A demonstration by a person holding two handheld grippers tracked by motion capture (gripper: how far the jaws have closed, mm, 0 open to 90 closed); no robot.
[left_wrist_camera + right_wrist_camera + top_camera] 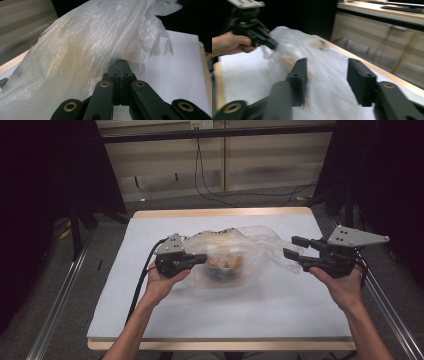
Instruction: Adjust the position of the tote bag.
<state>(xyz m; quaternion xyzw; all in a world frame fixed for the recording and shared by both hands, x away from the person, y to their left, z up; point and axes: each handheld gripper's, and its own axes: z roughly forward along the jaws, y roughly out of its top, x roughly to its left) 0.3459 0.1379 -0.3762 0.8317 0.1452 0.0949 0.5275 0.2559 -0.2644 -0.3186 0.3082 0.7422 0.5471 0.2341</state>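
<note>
A crumpled clear plastic bag (245, 247) lies in the middle of the white table (225, 315), with orange and dark items (226, 265) inside it. My left gripper (202, 259) comes at the bag from the left, its jaws shut on a fold of the film (110, 53). In the right gripper view the left gripper (272, 46) pinches the bag's far end. My right gripper (290, 246) hovers at the bag's right edge, open, with its jaws apart. The bag (294, 47) lies blurred ahead of the right gripper (328, 62), and nothing is gripped between its fingers.
The table has a wooden rim (220, 212) and metal rails (60, 300) along both sides. Black stands (75, 225) flank it at the left and right. Cables (210, 190) trail on the floor behind, in front of a pale wall.
</note>
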